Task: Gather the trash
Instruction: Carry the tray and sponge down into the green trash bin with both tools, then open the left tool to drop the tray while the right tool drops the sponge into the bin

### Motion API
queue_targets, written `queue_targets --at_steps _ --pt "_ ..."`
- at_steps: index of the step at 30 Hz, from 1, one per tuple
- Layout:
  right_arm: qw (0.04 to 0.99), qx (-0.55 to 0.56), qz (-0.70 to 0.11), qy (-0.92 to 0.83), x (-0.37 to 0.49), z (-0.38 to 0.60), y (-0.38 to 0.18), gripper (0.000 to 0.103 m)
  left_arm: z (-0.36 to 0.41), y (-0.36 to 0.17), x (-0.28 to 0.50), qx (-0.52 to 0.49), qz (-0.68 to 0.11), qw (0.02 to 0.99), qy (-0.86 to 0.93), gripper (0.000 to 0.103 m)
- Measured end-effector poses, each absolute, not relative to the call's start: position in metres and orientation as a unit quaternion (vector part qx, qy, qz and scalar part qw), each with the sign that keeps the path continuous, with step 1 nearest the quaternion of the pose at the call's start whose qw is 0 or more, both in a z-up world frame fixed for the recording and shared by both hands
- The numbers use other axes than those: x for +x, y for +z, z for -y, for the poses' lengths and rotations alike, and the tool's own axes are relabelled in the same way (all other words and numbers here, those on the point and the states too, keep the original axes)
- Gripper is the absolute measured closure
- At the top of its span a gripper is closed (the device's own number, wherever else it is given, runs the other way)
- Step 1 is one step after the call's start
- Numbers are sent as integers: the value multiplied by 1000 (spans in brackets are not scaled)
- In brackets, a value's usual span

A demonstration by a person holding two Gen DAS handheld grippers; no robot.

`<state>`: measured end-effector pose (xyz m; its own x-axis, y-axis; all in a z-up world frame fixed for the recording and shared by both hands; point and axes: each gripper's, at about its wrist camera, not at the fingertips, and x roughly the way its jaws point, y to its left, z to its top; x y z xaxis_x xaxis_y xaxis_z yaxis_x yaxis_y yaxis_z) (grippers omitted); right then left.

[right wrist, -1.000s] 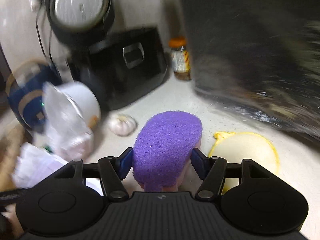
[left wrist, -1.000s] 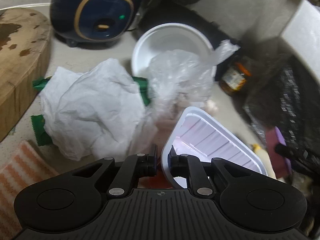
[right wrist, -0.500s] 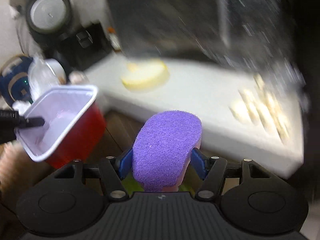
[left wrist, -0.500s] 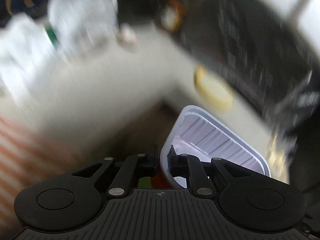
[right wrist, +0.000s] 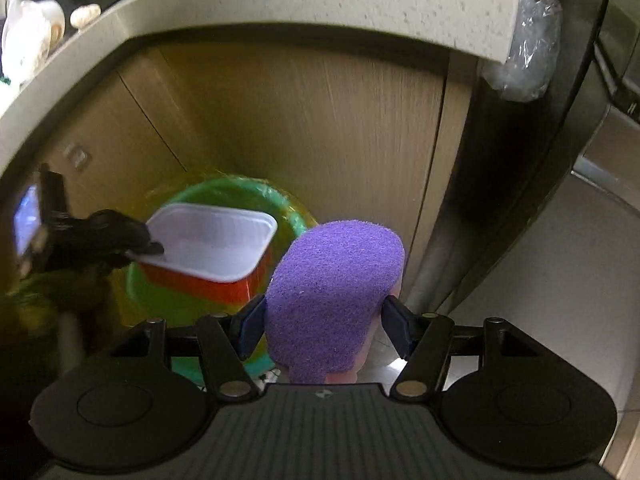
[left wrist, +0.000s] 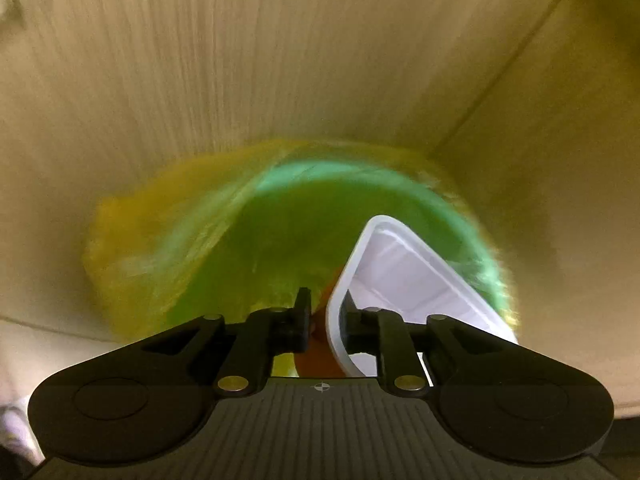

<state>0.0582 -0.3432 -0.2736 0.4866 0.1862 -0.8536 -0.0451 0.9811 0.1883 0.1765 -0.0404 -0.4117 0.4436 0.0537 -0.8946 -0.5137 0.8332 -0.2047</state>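
Below the counter (right wrist: 280, 4), against the cabinet (right wrist: 320, 128), a green bin (right wrist: 168, 300) sits under the tub (right wrist: 212, 244). Left gripper (left wrist: 325, 312) is opening, the tub's rim between its jaws. Right gripper (right wrist: 324, 320) pinches a purple sponge (right wrist: 332, 292). No writing is readable.

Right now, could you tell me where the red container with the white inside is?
The red container hangs over the green bin below the counter edge, left of the purple sponge, its rim between the opening jaws of the left hand-held gripper.
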Motion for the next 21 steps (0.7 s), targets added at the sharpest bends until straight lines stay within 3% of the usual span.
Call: queue_targets --at_steps 4,8,13,21 --pt "854 50 -513 70 69 339 -288 41 23 -450 186 -242 -524 793 196 64" --pt "847 17 -522 96 84 323 -302 41 11 -476 190 -275 -544 785 113 67" --pt "835 -22 -532 135 114 285 -319 41 7 -497 195 -229 -581 777 78 67" --pt "812 -8 -549 198 162 225 -349 41 -20 -436 148 -249 -548 796 69 67"
